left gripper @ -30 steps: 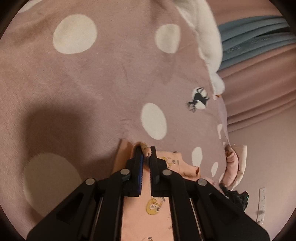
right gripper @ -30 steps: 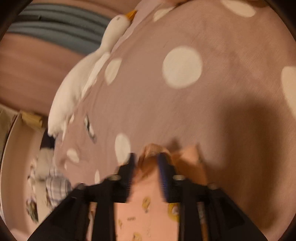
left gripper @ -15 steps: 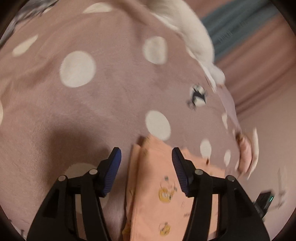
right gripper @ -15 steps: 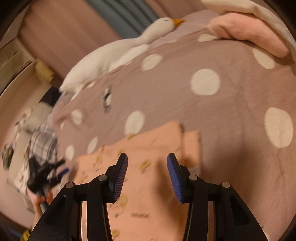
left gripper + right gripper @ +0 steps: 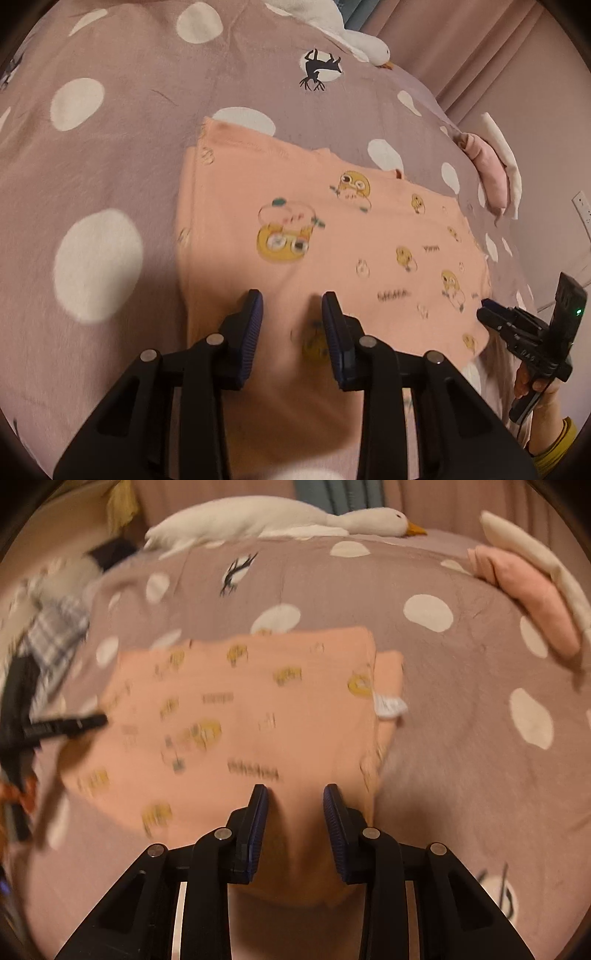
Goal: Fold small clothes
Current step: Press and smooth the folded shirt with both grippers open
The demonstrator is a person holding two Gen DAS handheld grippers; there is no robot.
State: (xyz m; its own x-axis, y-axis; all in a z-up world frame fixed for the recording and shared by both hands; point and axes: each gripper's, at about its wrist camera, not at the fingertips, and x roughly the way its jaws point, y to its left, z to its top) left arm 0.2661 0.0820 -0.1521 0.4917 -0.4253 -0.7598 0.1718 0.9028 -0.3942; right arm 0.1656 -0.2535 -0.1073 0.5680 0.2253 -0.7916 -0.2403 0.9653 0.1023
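A small peach garment (image 5: 332, 236) with yellow cartoon prints lies folded flat on the mauve polka-dot bedspread (image 5: 110, 155). It also shows in the right wrist view (image 5: 236, 709), with a white label (image 5: 388, 705) at its right edge. My left gripper (image 5: 291, 306) is open and empty, above the garment's near part. My right gripper (image 5: 295, 794) is open and empty, above the garment's near edge. The right gripper also shows at the right of the left wrist view (image 5: 487, 310). The left gripper shows at the left of the right wrist view (image 5: 99, 720).
A white plush goose (image 5: 280, 517) lies along the far edge of the bed. A folded pink and cream pile (image 5: 524, 590) sits at the right. A plaid cloth (image 5: 55, 631) lies at the far left. Curtains (image 5: 461, 55) hang behind.
Both grippers were shut on the garment's edge a second ago. They let go, opened and pulled back and up. The garment now lies folded flat.
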